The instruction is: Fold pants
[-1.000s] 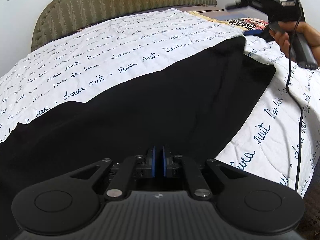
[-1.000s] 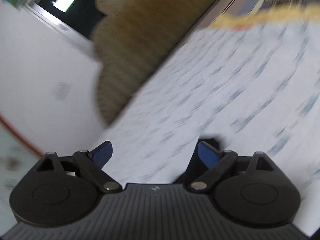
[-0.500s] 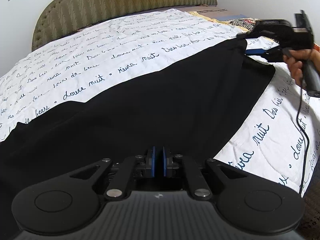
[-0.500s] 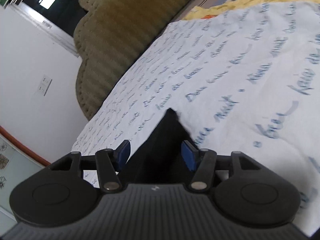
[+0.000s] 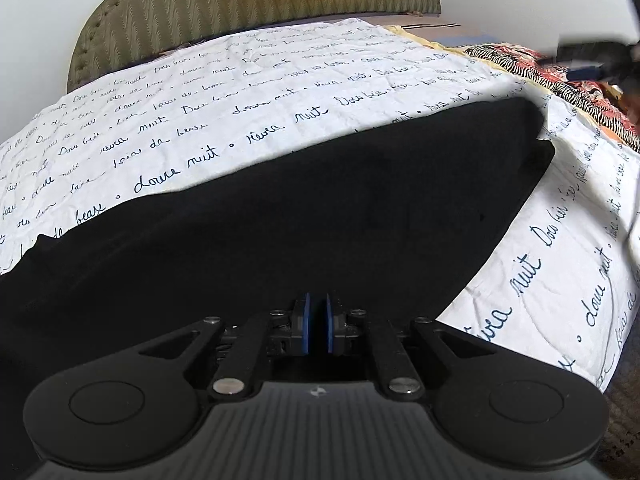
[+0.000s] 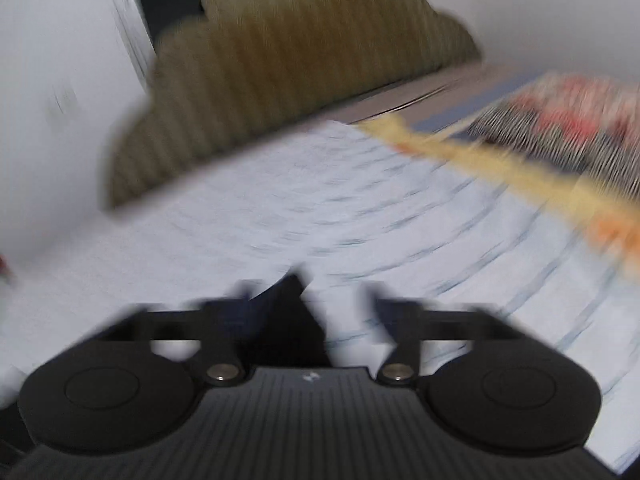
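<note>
The left gripper (image 5: pixel 316 322) is sitting clenched, its pads nearly touching over the pants (image 5: pixel 300 216), though whether cloth is pinched is hidden; a loose hold there is risking slip when the fold is pulling. The pants are spreading ahead across the quilt (image 5: pixel 240 80). The right gripper (image 6: pixel 310 312) is opening, a pants corner (image 6: pixel 292 304) lying between the fingers unpressed; only that blurred view is showing this.
</note>
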The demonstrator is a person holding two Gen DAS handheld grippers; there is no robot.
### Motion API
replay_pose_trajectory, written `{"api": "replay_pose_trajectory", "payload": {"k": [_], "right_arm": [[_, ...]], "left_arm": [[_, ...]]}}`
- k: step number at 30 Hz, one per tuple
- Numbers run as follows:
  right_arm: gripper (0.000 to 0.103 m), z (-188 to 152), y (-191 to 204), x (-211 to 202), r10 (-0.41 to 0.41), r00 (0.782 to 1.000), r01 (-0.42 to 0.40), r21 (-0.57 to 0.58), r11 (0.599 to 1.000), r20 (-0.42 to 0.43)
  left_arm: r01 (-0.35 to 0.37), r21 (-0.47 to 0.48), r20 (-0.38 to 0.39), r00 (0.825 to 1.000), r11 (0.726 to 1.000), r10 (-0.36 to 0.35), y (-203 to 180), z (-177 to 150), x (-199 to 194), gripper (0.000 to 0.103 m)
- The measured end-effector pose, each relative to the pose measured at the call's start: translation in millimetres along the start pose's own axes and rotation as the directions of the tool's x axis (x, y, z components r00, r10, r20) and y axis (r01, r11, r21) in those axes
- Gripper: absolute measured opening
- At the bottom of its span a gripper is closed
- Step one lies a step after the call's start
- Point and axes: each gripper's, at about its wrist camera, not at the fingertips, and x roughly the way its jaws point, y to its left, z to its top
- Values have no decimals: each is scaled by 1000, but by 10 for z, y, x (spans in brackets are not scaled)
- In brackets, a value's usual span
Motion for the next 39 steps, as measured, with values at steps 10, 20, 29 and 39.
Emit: {"api": "replay_pose_trajectory", "payload": {"k": [10,20,29,39], "right_arm": [[47,-633,-648,196,310,950,-269,399,877,-42],[22,-877,-709,521,423,906,-339,546,766,-29],[10,-705,-629,-70,343,939,-321,387,864,15],[18,-825,-333,-265,58,998,-63,178,982,32]], "left_arm": [[6,30,2,1000,1000,-6,-60,-16,-54,8],[-2,41,1,1000,999,2,-74,-2,-44,8],[-18,26,16,1000,999,18,68,-29,-150,8],[-78,-8,37,996,997,78,336,-116,-369,8]]}}
